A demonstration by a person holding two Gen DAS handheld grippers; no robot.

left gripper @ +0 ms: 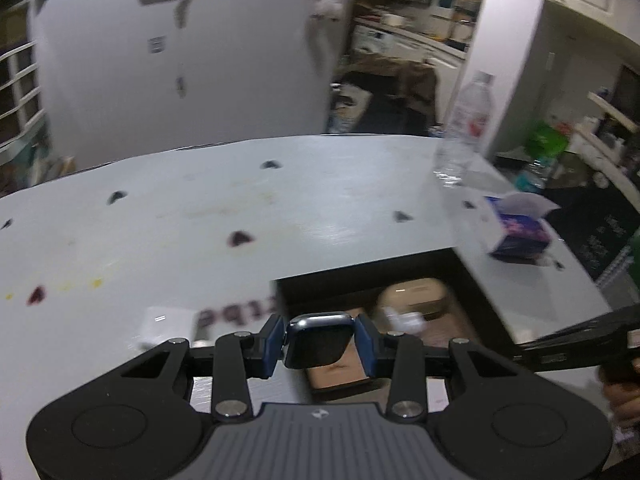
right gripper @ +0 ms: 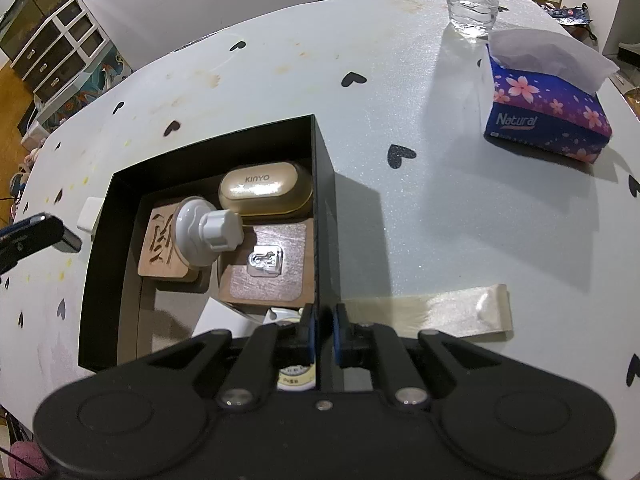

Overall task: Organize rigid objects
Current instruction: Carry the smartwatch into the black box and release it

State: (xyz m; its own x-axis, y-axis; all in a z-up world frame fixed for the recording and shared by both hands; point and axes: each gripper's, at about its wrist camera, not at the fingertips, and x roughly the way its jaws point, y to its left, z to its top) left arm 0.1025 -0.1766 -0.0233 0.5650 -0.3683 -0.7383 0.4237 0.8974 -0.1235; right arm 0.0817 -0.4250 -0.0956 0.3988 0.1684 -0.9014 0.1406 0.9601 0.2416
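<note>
— What is held by the left gripper (left gripper: 320, 340)?

— A small dark smartwatch body (left gripper: 318, 340) with a glossy face and a silvery rim is clamped between the two blue-padded fingers (left gripper: 272, 340). It is carried above the near-left corner of the black box (right gripper: 324, 200), clear of the table (right gripper: 400, 100); the left-wrist view is blurred, so finer detail is not made out.

— And the right gripper (right gripper: 323, 332)?

— Its fingers are closed on the right-hand wall of the black box, near the front corner: one blue pad (right gripper: 307, 332) is seen inside the wall, the other outside it.

— What is found inside the box?

— A gold earbud case (right gripper: 264, 194) marked KINYO is lodged in the far-right corner. Just in front of it, a white suction knob (right gripper: 208, 236) lies tilted over a wooden coaster (right gripper: 160, 248) with a cut-out character. Beside that, against the right wall, a brown square pad (right gripper: 268, 280) bears a small clear hook plate (right gripper: 265, 262). A round yellow-labelled item at the very front is mostly hidden by the right gripper.

— What is seen around the box?

— A small white block (right gripper: 90, 214) is set against the outside of the left wall. A strip of clear tape (right gripper: 440, 312) is stuck on the table to the right of the box. Farther off to the right, a purple tissue pack (right gripper: 548, 112) printed with flowers is placed, and a clear water bottle (right gripper: 474, 0) stands upright just beyond it. The table is covered in a pale sheet dotted with dark hearts.
</note>
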